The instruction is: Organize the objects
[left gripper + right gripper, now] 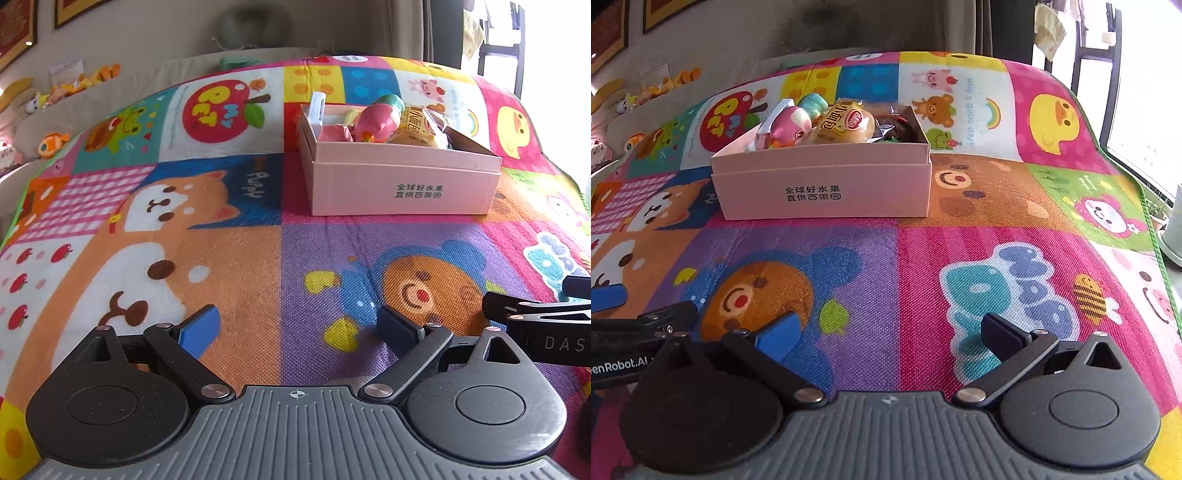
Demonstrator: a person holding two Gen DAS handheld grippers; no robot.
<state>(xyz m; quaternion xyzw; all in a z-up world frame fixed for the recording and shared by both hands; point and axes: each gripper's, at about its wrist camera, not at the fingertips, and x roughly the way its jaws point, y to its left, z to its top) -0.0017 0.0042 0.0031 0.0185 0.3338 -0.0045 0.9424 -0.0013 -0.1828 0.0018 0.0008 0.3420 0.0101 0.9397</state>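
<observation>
I see the pink box (402, 184) in the upper right part of the left wrist view and in the upper left part of the right wrist view. It stands on the colourful play mat (240, 258), and the objects are already inside it: a pink toy (788, 125), a yellow bread packet (846, 123), a teal bottle (812, 101) and a dark wrapped item (894, 127). On the mat near the grippers I find nothing loose, so I judge the organizing is nearly finished or finished.

What could go wrong from here: the things are piled above the rim of the box. If I push one gripper forward carelessly, I may knock the box or tip the pink toy out, because it sits high and looks round. The mat is soft, so I think the box could also slide.

The left gripper (299, 328) has its fingers spread wide, and between them there is only the mat; it holds nothing. The right gripper (892, 332) is also spread wide and empty. Both are well apart from the box, and the two grippers are just beside each other.
</observation>
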